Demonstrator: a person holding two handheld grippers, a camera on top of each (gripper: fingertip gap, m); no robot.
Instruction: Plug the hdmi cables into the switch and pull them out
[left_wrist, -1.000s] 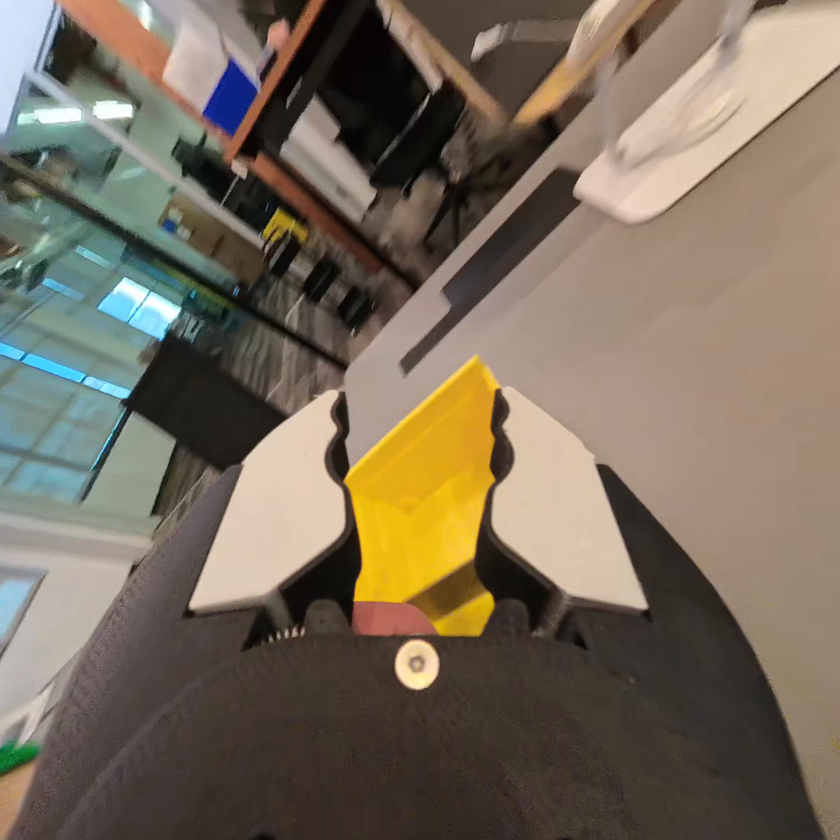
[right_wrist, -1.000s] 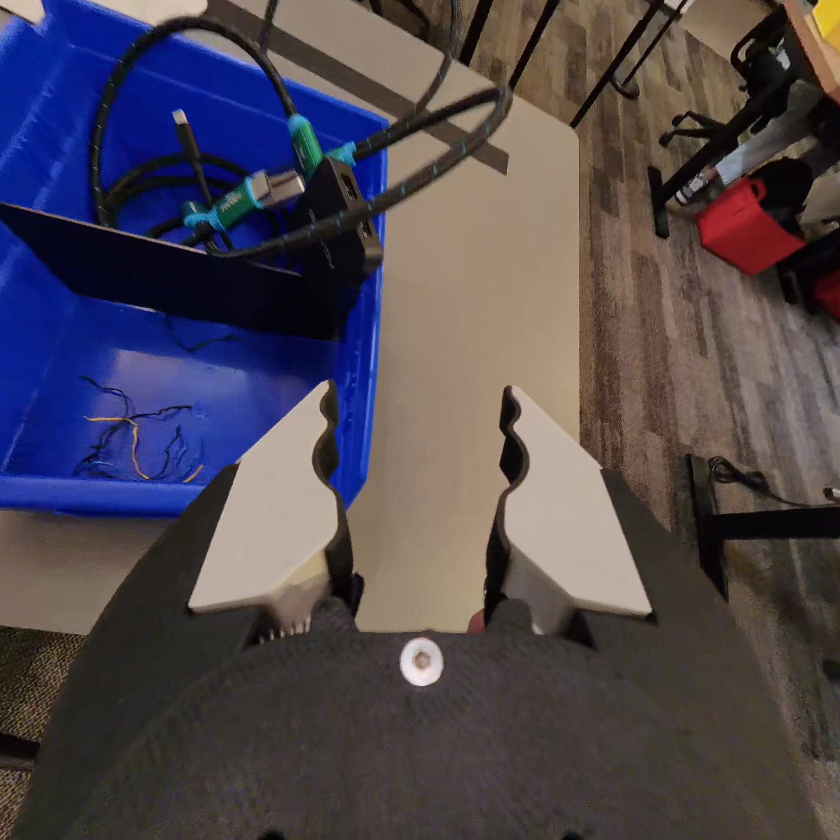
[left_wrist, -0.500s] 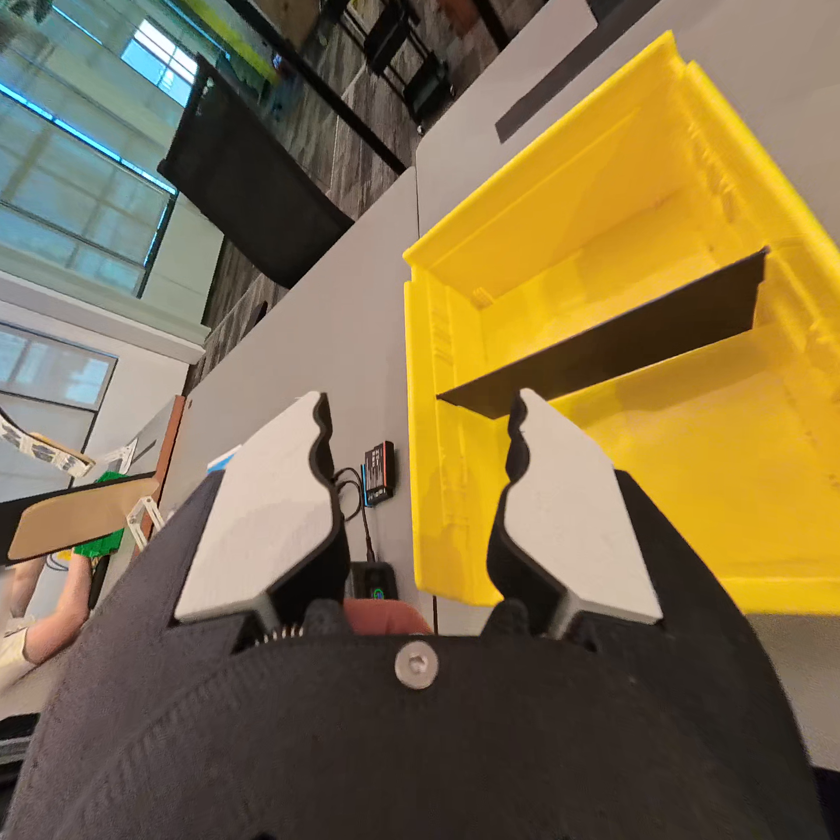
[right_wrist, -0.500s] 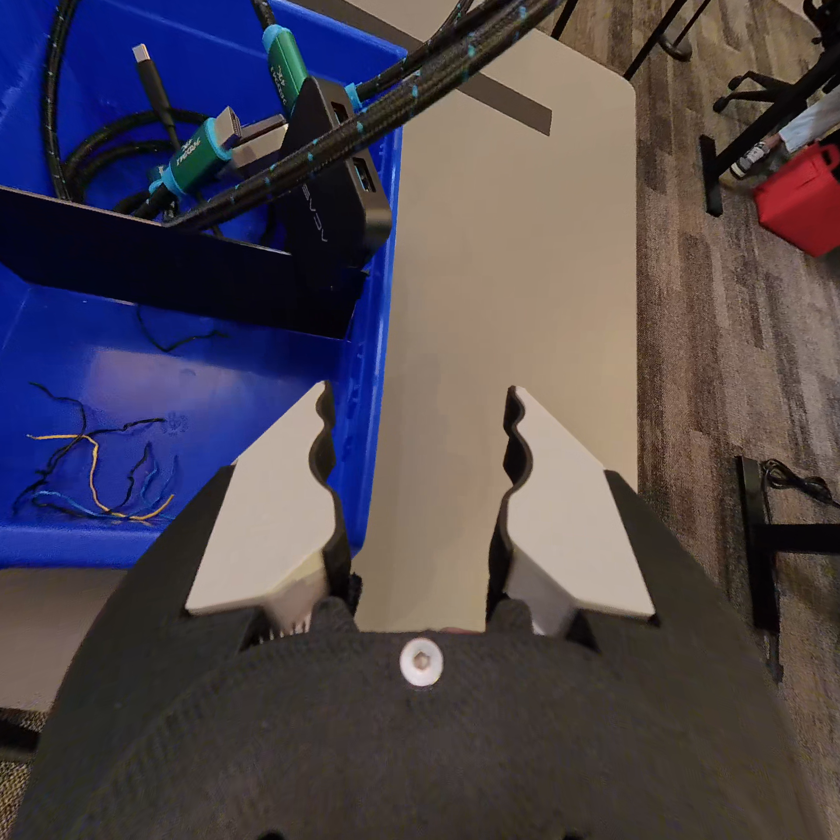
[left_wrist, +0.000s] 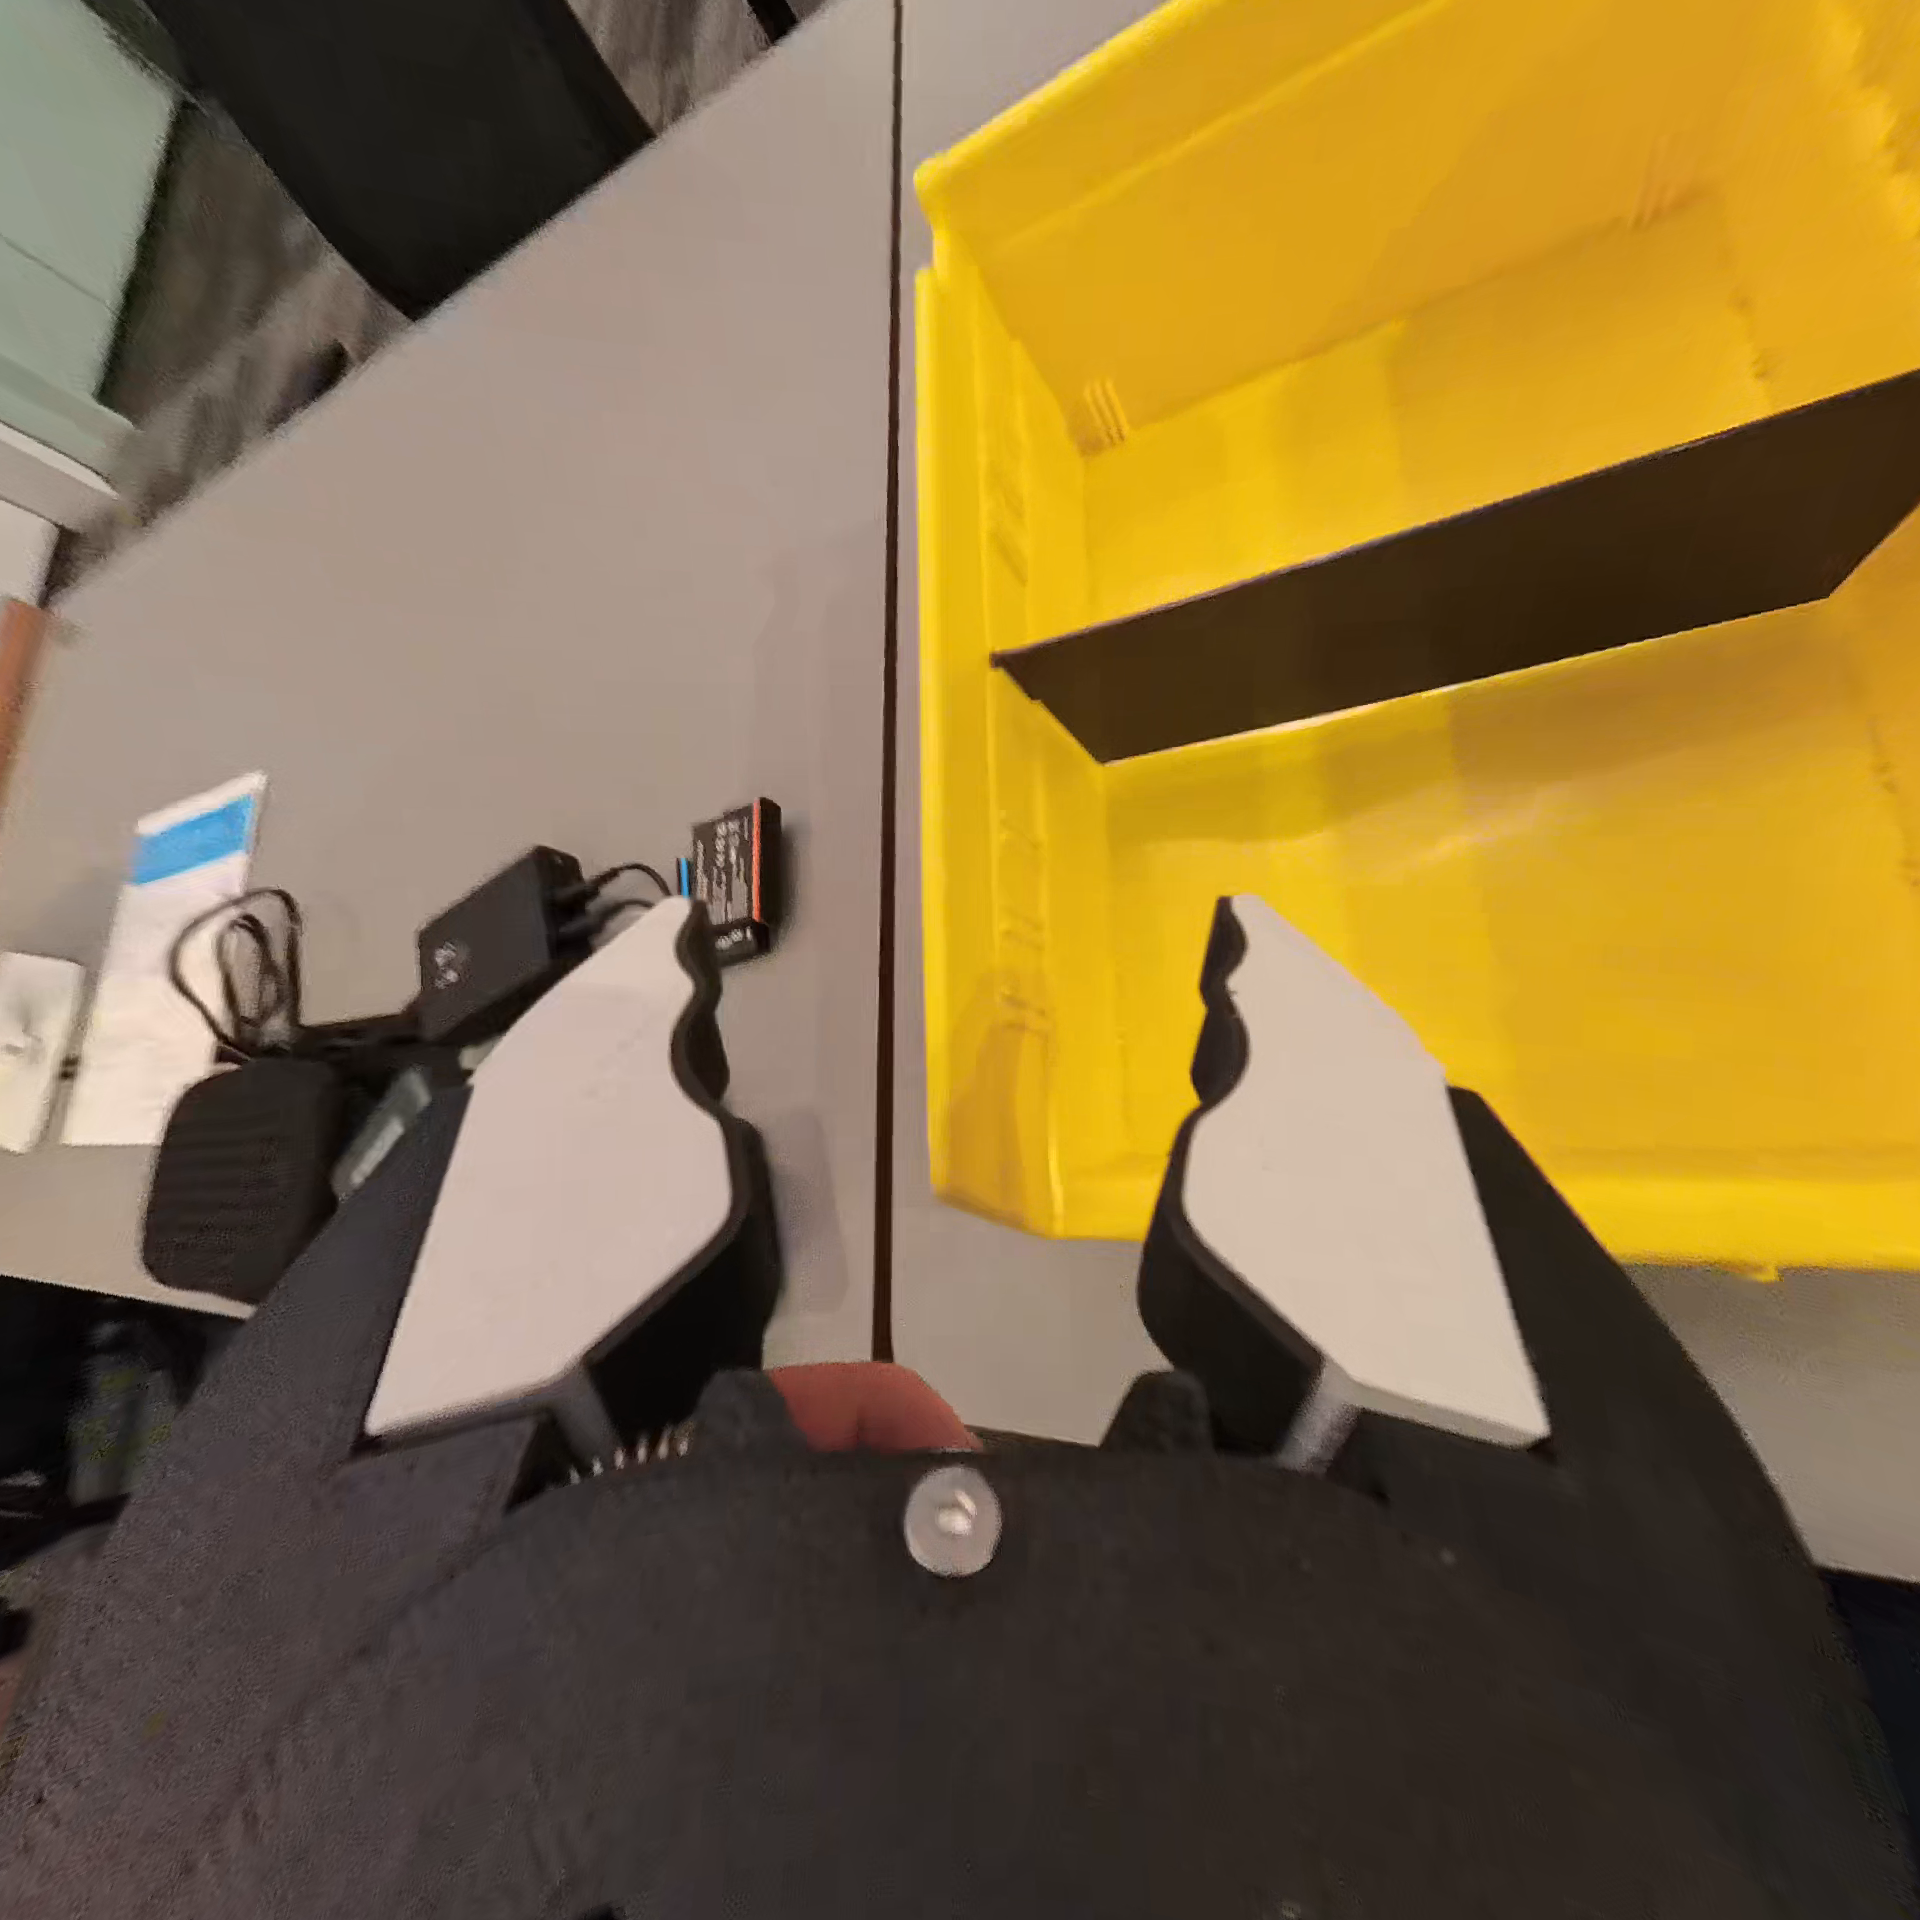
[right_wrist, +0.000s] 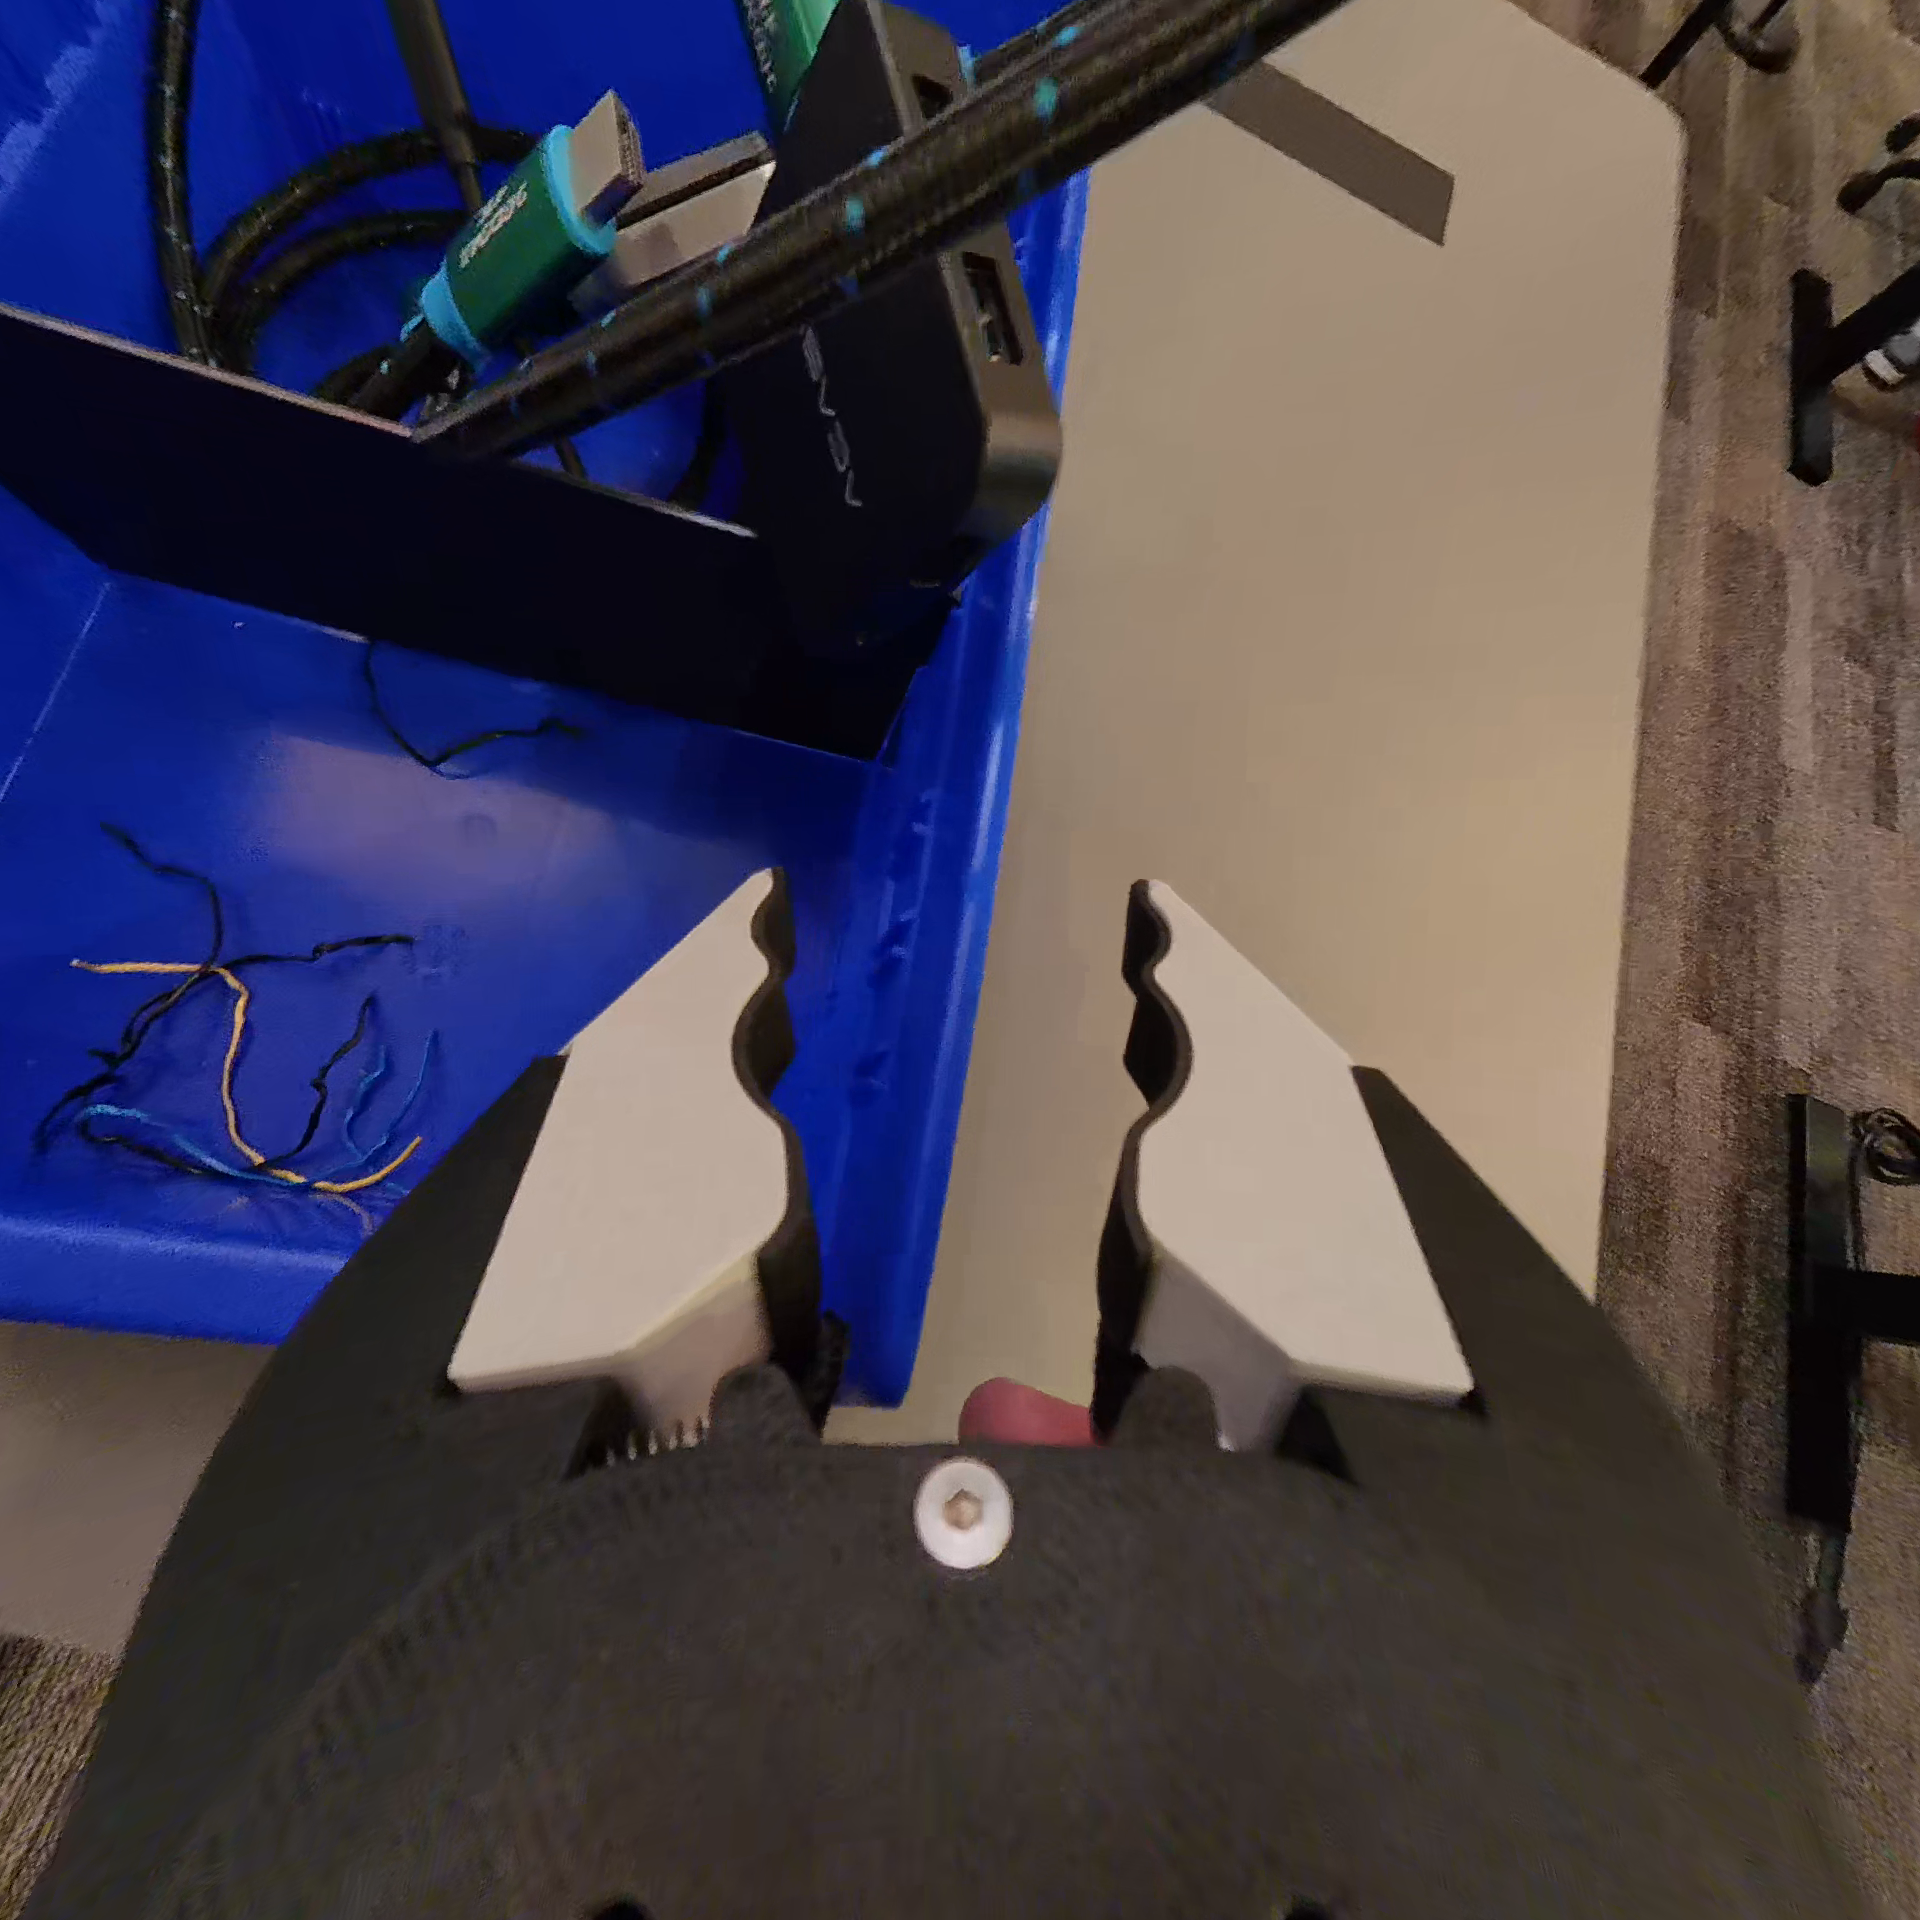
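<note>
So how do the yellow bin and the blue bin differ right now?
The yellow bin looks empty in both compartments; the blue bin holds the switch and HDMI cables in its far compartment and loose wire scraps in the near one. Both have a black divider.

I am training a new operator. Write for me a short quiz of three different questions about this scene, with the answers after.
1. True or false: the right gripper is shut on a cable.
2. Which bin holds the black switch? A) yellow bin B) blue bin
3. Fill in: a black ___ splits the yellow bin in two.

Key: 1. False, it is open and empty. 2. B. 3. divider.
</note>
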